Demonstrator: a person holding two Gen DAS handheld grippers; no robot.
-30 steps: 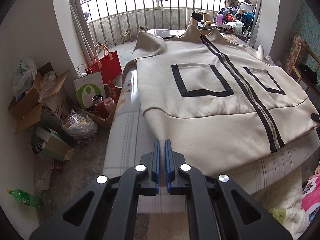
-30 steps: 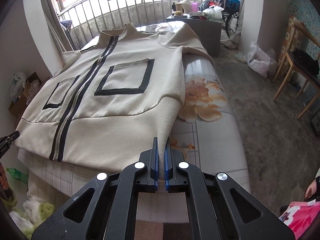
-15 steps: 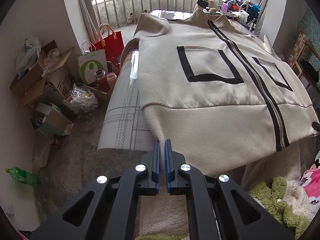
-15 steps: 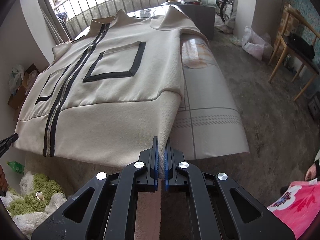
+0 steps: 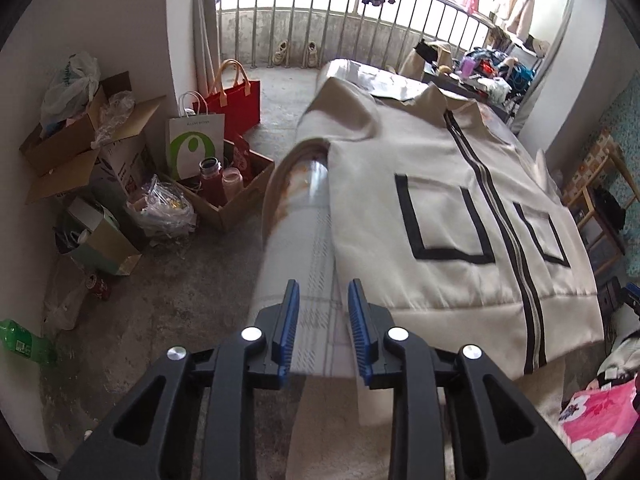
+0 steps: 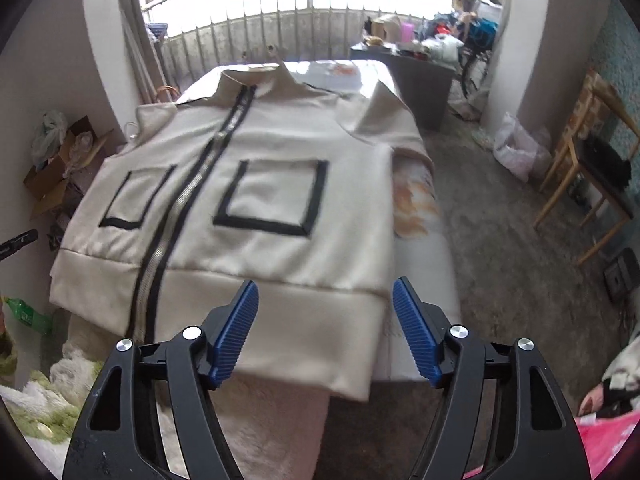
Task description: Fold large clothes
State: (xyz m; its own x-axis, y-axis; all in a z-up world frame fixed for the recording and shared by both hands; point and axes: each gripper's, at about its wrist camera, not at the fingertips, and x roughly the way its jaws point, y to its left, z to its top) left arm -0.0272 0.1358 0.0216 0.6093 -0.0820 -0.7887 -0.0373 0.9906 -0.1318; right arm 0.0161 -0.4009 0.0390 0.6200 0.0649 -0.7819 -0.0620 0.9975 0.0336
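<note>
A large beige zip jacket (image 5: 432, 216) with black-trimmed pockets lies face up on a table, its hem hanging over the near edge; it also shows in the right wrist view (image 6: 248, 208). My left gripper (image 5: 323, 312) is open and empty, just left of the jacket's hem corner, over the table cover. My right gripper (image 6: 325, 316) is wide open and empty above the hem's right part. The sleeves are folded under or hang at the sides.
The table's patterned cover (image 5: 304, 240) shows beside the jacket. Cardboard boxes (image 5: 84, 148), shopping bags (image 5: 232, 100) and bottles clutter the floor at the left. A wooden chair (image 6: 592, 184) stands at the right. A fluffy rug (image 6: 52, 392) lies below the hem.
Both grippers have opened and let go of the jacket's hem corners. The hem has dropped onto the table edge. Both grippers have risen and drawn back slightly.
</note>
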